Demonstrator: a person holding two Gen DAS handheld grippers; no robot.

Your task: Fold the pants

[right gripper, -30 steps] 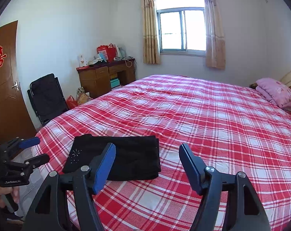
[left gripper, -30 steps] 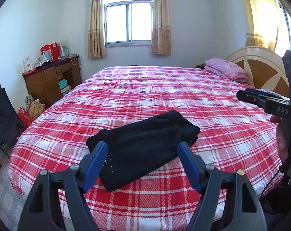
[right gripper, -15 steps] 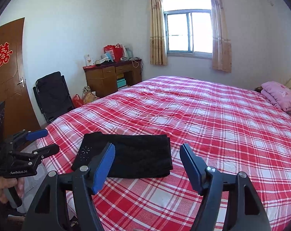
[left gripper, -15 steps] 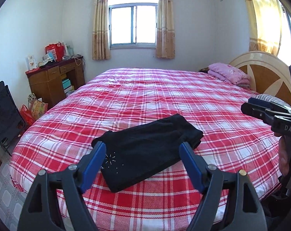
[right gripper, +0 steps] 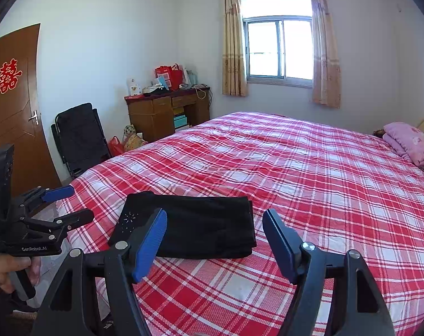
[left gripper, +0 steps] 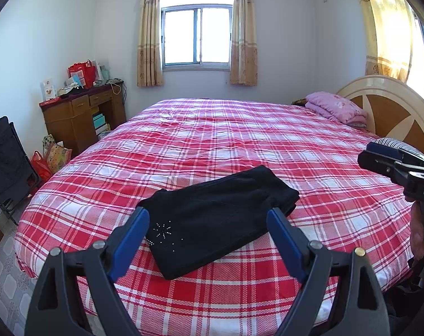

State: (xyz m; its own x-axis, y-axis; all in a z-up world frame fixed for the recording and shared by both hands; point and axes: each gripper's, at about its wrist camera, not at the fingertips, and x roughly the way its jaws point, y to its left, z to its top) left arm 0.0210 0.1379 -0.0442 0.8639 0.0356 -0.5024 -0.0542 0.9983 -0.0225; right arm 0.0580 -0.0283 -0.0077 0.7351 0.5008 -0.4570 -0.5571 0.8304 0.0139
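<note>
The black pants [left gripper: 220, 221] lie folded into a compact rectangle near the foot corner of the red plaid bed [left gripper: 240, 145], a small rhinestone pattern on top. They also show in the right wrist view [right gripper: 195, 229]. My left gripper [left gripper: 207, 224] is open and empty, held back from the bed above the pants; it also shows in the right wrist view [right gripper: 67, 204]. My right gripper [right gripper: 214, 224] is open and empty, back from the pants; it shows at the right edge of the left wrist view [left gripper: 385, 156].
A pink folded blanket [left gripper: 335, 107] lies by the headboard [left gripper: 388, 106]. A wooden desk [left gripper: 80, 117] with clutter stands at the left wall, bags below it. A black folded chair [right gripper: 80, 137] and a brown door [right gripper: 13, 106] are at the left.
Both grippers have drawn back and up from the bed, so the folded pants look smaller and farther. The pants have not moved.
</note>
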